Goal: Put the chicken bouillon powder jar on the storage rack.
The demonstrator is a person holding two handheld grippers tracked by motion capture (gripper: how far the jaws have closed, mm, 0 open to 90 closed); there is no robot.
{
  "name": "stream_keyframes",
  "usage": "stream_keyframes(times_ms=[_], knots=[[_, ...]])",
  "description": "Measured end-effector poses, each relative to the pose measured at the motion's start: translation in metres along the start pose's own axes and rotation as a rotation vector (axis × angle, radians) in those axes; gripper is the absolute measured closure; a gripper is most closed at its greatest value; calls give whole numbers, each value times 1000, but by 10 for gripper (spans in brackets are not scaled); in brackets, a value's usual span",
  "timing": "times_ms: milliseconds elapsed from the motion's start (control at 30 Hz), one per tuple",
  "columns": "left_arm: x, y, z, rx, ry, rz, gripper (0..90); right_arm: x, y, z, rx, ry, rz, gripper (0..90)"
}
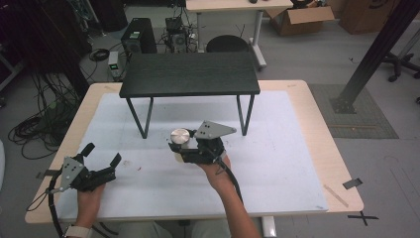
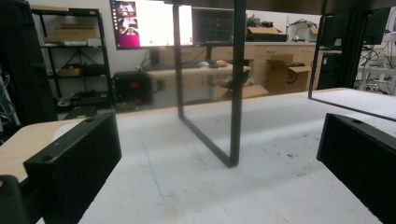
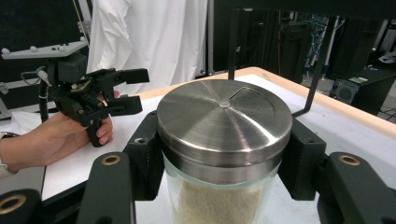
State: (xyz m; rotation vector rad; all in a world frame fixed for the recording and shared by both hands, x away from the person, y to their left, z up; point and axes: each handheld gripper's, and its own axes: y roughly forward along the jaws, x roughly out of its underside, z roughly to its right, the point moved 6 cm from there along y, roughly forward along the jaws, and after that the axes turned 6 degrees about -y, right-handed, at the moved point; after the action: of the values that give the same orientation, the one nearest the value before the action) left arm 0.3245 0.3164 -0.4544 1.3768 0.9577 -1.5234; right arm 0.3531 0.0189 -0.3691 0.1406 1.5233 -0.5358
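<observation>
A glass jar [image 3: 219,196] of pale grains with a round steel lid [image 1: 180,136] is clamped between the jaws of my right gripper [image 1: 184,147], which holds it a little above the white mat. Both black pads press on the jar's sides just under the lid [image 3: 224,121]. My left gripper [image 1: 103,154] rests near the table's front left corner, open, with nothing between its fingers [image 2: 74,163]. In the right gripper view the left gripper [image 3: 130,88] shows farther off in a hand, jaws apart.
A small black table [image 1: 189,74] on thin metal legs [image 2: 236,93] stands at the back of the white mat [image 1: 277,163], just beyond the jar. The wooden tabletop's rim [image 1: 341,163] surrounds the mat. Cables and boxes lie on the floor beyond.
</observation>
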Motion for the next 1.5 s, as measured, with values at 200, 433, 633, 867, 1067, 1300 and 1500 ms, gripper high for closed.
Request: stream_keyframes(times_ms=[200,433,633,867,1067,1300,1500], knots=[[0,0,0,0,0,0,3,-19,2,4,-19,-7,12,425],[0,0,0,-1,4,-4,2,-39,3,9,-39,-19,14,425],[0,0,0,-1,-1,1,2,-54,2,14,-48,-24,18,425],[0,0,0,-1,-1,2,2,-70,-1,25,-43,-24,23,426],[0,0,0,-2,-2,3,2,-82,-4,32,-37,-26,33,426],[0,0,0,-1,-4,6,2,-98,-9,41,-28,-28,42,425],[0,0,0,-1,-3,4,2,-108,-14,50,-14,-19,60,426]])
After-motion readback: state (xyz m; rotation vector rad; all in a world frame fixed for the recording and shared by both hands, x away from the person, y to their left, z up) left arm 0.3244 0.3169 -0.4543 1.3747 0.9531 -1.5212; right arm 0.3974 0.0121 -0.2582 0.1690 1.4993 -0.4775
